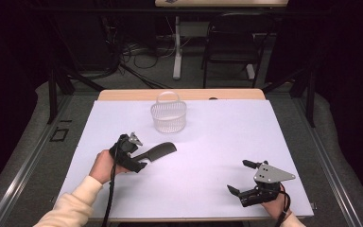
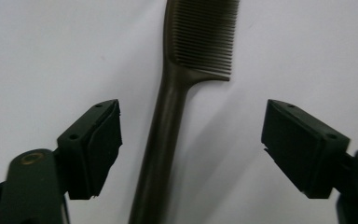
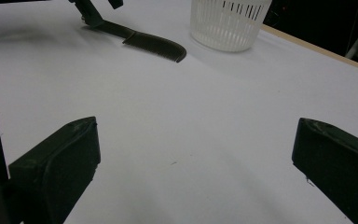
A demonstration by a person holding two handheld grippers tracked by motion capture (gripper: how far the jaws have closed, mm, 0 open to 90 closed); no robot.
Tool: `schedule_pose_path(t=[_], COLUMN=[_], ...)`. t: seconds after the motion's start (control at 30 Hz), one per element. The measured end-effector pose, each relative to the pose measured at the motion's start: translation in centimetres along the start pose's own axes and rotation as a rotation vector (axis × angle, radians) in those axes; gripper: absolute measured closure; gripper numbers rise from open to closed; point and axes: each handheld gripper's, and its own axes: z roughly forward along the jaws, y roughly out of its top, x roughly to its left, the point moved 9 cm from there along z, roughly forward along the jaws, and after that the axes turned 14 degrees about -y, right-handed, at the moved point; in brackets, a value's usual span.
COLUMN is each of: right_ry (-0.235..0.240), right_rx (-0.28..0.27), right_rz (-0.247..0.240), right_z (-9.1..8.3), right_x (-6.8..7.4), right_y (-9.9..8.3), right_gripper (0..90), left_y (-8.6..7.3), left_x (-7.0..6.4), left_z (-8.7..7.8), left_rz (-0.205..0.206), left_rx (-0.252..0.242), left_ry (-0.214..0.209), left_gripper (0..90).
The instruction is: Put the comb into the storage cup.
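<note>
**Straddling the comb handle with the left gripper**

Looking at my left gripper view, I see the left gripper (image 2: 191, 149) low over the white table cover (image 2: 42, 56), with its two black jaws standing wide apart. The dark comb (image 2: 168, 126) lies flat between them. Its handle runs up the middle of the gap, and neither jaw touches it; there is free space on both sides. The teeth of the comb point away to the right in this view, beyond the jaw tips.

In the high view, the comb (image 1: 159, 151) is on the left half of the table, its toothed end toward the centre. The left gripper (image 1: 131, 153) sits over the handle end, and my left hand (image 1: 103, 166) holds it from behind. A white slotted basket (image 1: 168, 116) with a handle stands farther back, near the far edge, well apart from the comb.

The right gripper (image 1: 240, 176) rests near the front right corner of the table, far from the comb. Its jaws are also spread open, and between them I see nothing but bare cover in the right gripper view (image 3: 191, 158).
</note>
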Motion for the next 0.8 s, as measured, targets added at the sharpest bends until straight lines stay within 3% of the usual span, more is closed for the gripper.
schedule_pose_path(t=[0.13,0.27,0.53,0.63,0.8], right_ry=[0.002,0.004,0.006,0.006,0.006], right_rx=[-0.002,-0.005,0.001,0.002,0.003], right_rz=[0.0,0.002,0.0,0.0,0.001], right_z=[0.0,0.0,0.0,0.1,0.1], right_x=[0.0,0.0,0.0,0.0,0.0], right_y=[0.0,0.0,0.0,-0.1,-0.1], right_gripper=[0.4,0.4,0.5,0.6,0.6], left_y=[0.3,0.5,0.7,0.6,0.7], left_x=[0.5,1.0,1.5,1.6,1.6], left_z=[0.5,0.9,1.4,1.8,2.3], left_rz=[0.023,0.04,0.096,0.101,0.1], left_rx=[0.063,0.107,0.198,0.231,0.243], left_ry=[0.013,0.02,0.031,0.02,-0.002], left_gripper=[5.1,5.7,43.5,53.2,62.9])
